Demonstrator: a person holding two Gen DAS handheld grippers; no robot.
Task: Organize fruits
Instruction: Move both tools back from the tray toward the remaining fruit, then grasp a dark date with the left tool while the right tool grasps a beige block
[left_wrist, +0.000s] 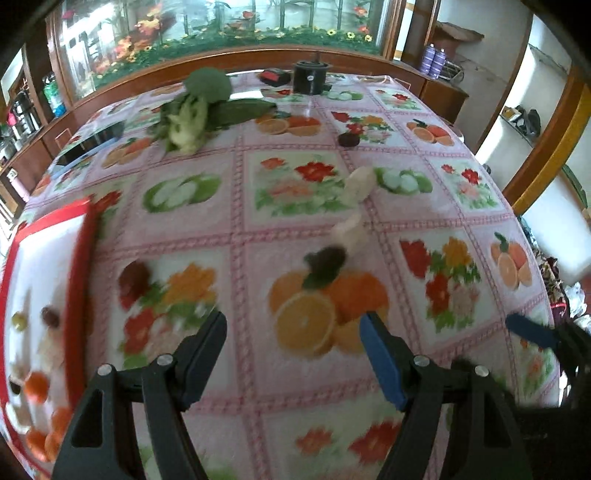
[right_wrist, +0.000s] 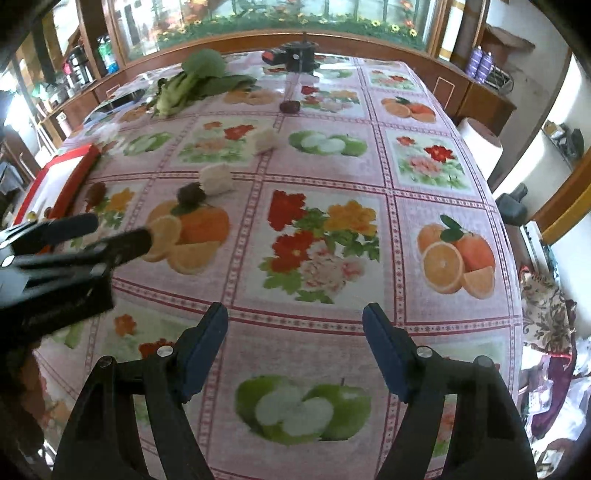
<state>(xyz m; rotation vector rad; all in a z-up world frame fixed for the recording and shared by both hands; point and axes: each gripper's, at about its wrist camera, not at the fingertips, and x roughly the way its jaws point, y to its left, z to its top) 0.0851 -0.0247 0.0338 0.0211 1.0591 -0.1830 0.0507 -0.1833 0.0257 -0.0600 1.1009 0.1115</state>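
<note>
Fruits (left_wrist: 37, 384), seemingly small orange and dark ones, blur on the red-rimmed tray (left_wrist: 79, 280); both tools gape empty.

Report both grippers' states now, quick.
Left gripper: open, nothing between its blue-padded fingers.
Right gripper: open, nothing held, over the pink fruit-print tablecloth.

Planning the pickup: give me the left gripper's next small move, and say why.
Probably ease the left gripper forward toward the dark fruit just ahead. Its jaws stand open and empty over the tablecloth, and the red-rimmed tray at its left already holds small fruits.
</note>
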